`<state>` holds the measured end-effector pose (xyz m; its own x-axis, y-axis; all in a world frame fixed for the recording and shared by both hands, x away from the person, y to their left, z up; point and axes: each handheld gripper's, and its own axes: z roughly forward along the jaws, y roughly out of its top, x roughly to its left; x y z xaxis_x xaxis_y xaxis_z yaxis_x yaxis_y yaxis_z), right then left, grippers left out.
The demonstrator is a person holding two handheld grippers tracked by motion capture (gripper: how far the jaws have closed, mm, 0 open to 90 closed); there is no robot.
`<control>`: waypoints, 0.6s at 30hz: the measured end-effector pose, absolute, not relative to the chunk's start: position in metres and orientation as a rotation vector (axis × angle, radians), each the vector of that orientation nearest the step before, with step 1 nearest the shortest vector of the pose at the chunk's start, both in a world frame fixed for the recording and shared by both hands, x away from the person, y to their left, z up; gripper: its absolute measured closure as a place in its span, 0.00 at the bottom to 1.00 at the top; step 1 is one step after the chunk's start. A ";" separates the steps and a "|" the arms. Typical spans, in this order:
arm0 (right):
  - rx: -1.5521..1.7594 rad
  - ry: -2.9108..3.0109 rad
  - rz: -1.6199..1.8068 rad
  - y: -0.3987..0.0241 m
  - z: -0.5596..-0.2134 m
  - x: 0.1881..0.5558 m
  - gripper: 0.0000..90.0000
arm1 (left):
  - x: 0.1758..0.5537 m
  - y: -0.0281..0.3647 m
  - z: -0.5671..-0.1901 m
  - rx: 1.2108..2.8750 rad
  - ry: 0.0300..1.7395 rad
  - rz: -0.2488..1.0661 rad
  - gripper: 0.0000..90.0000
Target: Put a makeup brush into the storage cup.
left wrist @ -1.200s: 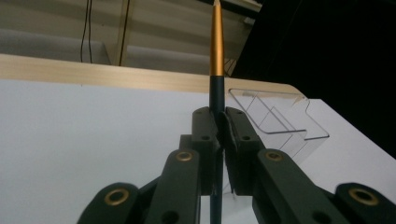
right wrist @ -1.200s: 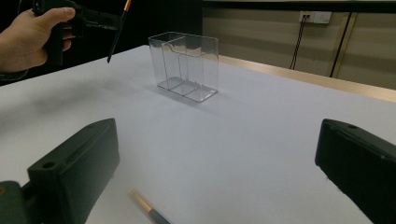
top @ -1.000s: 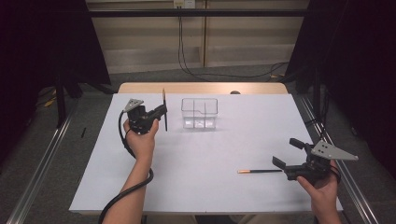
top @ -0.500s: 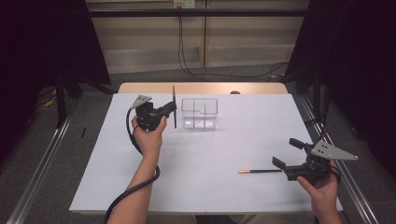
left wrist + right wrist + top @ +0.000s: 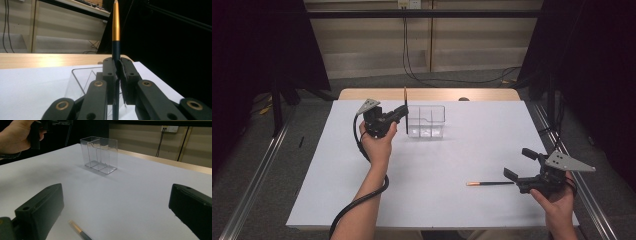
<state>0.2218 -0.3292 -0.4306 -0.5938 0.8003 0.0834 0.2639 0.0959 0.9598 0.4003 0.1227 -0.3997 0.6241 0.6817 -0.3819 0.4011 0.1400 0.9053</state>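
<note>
The upright pen (image 5: 405,107) is clamped between the jaws of the left gripper (image 5: 117,75), gold end up, just beside the left wall of the clear box (image 5: 427,121) at the far middle of the counter (image 5: 332,190). A second pen (image 5: 489,184) lies flat near the right gripper (image 5: 524,167), whose jaws gape wide, its dark end just short of them. If the held pen comes down off line, I judge its tip could catch the box rim and tip or shove the light box; a loose grip might let it slide.
</note>
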 end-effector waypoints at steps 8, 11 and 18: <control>1.037 1.915 1.517 -0.329 -0.431 0.222 0.00 | 0.401 0.114 -0.399 1.478 0.943 0.249 0.93; 1.036 1.920 1.516 -0.329 -0.431 0.222 0.00 | 0.403 0.111 -0.398 1.472 0.937 0.244 0.93; 1.031 1.928 1.520 -0.328 -0.431 0.222 0.00 | 0.404 0.103 -0.395 1.478 0.901 0.246 0.93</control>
